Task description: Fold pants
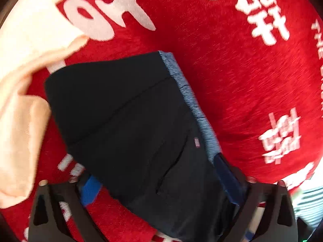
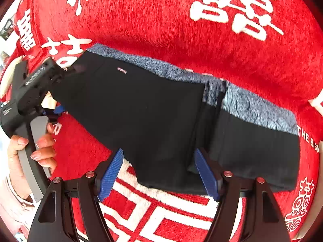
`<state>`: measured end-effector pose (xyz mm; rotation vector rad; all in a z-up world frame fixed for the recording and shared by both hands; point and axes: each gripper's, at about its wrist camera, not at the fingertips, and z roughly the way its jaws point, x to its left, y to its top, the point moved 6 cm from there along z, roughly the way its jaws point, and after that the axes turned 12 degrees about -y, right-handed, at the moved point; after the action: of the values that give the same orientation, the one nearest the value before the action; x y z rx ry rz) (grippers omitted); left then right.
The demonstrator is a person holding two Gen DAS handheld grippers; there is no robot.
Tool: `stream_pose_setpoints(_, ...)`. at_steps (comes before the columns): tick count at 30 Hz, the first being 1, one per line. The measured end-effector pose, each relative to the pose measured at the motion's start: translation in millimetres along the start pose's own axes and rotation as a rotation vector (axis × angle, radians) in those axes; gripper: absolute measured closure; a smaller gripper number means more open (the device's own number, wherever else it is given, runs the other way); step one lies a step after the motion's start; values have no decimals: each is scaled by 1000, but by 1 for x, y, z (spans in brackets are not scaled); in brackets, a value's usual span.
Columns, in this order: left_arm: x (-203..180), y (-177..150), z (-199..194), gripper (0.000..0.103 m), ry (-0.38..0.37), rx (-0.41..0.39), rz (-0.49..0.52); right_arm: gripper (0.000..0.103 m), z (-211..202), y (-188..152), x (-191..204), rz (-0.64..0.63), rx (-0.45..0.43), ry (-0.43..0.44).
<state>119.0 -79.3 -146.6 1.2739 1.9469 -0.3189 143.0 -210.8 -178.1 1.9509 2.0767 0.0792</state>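
Note:
Black pants [image 1: 129,121] with a blue-grey waistband [image 1: 189,98] lie folded on the red cloth. In the left wrist view my left gripper [image 1: 161,189] stands wide open, its blue pads either side of the pants' near end. In the right wrist view the pants [image 2: 145,109] stretch across the middle, waistband [image 2: 252,104] at the far side. My right gripper [image 2: 159,173] is open, its blue pads astride the pants' near edge. The left gripper [image 2: 66,70] shows there at the pants' left end, held by a hand.
A red cloth [image 2: 161,20] with white characters covers the surface. A peach-coloured garment [image 1: 24,76] lies at the left in the left wrist view, touching the pants' far corner. A striped item [image 1: 308,205] shows at the lower right edge.

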Motion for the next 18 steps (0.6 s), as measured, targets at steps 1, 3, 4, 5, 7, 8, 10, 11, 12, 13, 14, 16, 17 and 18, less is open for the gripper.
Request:
stream_pose_setpoints(1, 0, 0, 0, 34, 63, 0, 18, 26, -1, 4, -1, 2, -1, 8)
stream_pose_setpoints(3, 6, -1, -3, 62, 122, -5, 20, 26, -3, 12, -2, 7, -4, 19)
stream_pose_setpoints(4, 9, -1, -5, 66, 122, -4, 2, 26, -4, 17, -4, 10, -6, 22)
stream_pose_setpoints(5, 11, -1, -7, 70, 113, -6, -10, 26, -5, 23, -5, 11, -1, 34)
stream_pose_setpoints(7, 4, -2, -8, 72, 146, -3, 39, 26, -5, 33, -7, 21, 8, 49)
stream_pose_setpoints(8, -3, -4, -8, 72, 178, -4, 89, 26, -5, 39, -7, 21, 18, 57)
stream_pose_setpoints(10, -14, -8, -11, 73, 239, -11, 200, 26, -4, 52, -5, 20, 51, 95)
stream_pose_setpoints(11, -23, -12, -14, 73, 275, -19, 271, 26, -4, 59, -2, 16, 64, 116)
stream_pose_setpoints(12, -29, -15, -15, 73, 299, -24, 322, 26, -4, 66, 2, 4, 79, 134)
stream_pose_setpoints(13, -36, -18, -14, 73, 319, -26, 371, 26, -4, 77, 7, -11, 91, 150)
stream_pose_setpoints(14, -43, -22, -13, 73, 342, -29, 428, 26, -5, 85, 12, -19, 99, 172)
stream_pose_setpoints(16, -53, -26, -12, 73, 371, -30, 505, 24, -6, 106, 25, -27, 129, 234)
stream_pose_setpoints(17, -59, -29, -10, 73, 383, -30, 542, 24, -7, 113, 31, -29, 141, 253)
stream_pose_setpoints(18, -63, -32, -9, 73, 394, -31, 575, 24, -8, 122, 39, -32, 152, 276)
